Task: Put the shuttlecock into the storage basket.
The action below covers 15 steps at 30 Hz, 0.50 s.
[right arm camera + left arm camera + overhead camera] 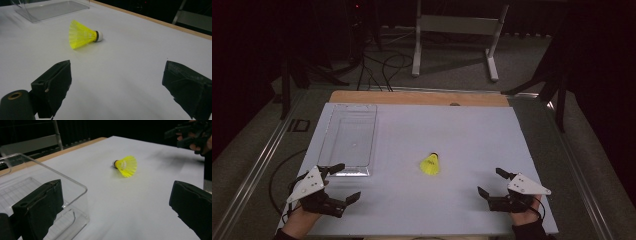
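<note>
A yellow shuttlecock [430, 164] lies on its side near the middle of the white table, its white cork tip pointing away from the person. It also lies ahead of the jaws in the left gripper view [125, 165] and the right gripper view [82, 36]. My left gripper [345, 182] rests at the front left, open and empty, just beside the near end of a clear plastic tray [348, 135]. My right gripper [493, 182] sits at the front right, open and empty, a short way from the shuttlecock. The other hand's gripper [190, 133] appears far off in the left gripper view.
The clear tray [37, 180] lies along the table's left side with nothing in it. A wooden strip [417, 97] runs along the far table edge. Beyond it, on the floor, are cables and a white stand [457, 30]. White table surface [462, 135] surrounds the shuttlecock.
</note>
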{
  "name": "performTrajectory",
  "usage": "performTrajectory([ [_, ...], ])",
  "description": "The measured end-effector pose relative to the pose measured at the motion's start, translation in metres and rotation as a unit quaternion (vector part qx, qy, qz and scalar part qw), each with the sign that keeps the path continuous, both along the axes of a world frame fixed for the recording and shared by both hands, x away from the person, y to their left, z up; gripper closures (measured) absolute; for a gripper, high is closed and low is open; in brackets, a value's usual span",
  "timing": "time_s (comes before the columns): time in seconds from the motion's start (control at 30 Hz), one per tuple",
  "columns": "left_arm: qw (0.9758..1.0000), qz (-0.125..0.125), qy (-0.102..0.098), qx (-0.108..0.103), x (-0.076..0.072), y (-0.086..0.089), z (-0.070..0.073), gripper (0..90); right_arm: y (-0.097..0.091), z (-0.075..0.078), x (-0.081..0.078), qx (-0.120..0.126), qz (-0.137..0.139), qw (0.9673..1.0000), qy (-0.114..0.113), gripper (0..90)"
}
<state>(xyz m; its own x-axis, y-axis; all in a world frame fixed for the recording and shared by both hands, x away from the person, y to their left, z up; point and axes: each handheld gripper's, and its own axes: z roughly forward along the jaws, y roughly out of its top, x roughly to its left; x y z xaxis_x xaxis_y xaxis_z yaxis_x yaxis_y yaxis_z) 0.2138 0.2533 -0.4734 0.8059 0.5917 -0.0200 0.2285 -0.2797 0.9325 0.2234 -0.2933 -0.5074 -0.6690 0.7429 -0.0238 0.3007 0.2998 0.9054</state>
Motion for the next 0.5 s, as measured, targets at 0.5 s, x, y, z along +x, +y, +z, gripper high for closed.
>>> performTrajectory([
  [0.5, 0.9943, -0.061, 0.018, 0.085, 0.014, -0.014, 0.026, 0.2, 0.002, 0.001, -0.001, -0.003, 0.005, 1.0000, -0.002, 9.2],
])
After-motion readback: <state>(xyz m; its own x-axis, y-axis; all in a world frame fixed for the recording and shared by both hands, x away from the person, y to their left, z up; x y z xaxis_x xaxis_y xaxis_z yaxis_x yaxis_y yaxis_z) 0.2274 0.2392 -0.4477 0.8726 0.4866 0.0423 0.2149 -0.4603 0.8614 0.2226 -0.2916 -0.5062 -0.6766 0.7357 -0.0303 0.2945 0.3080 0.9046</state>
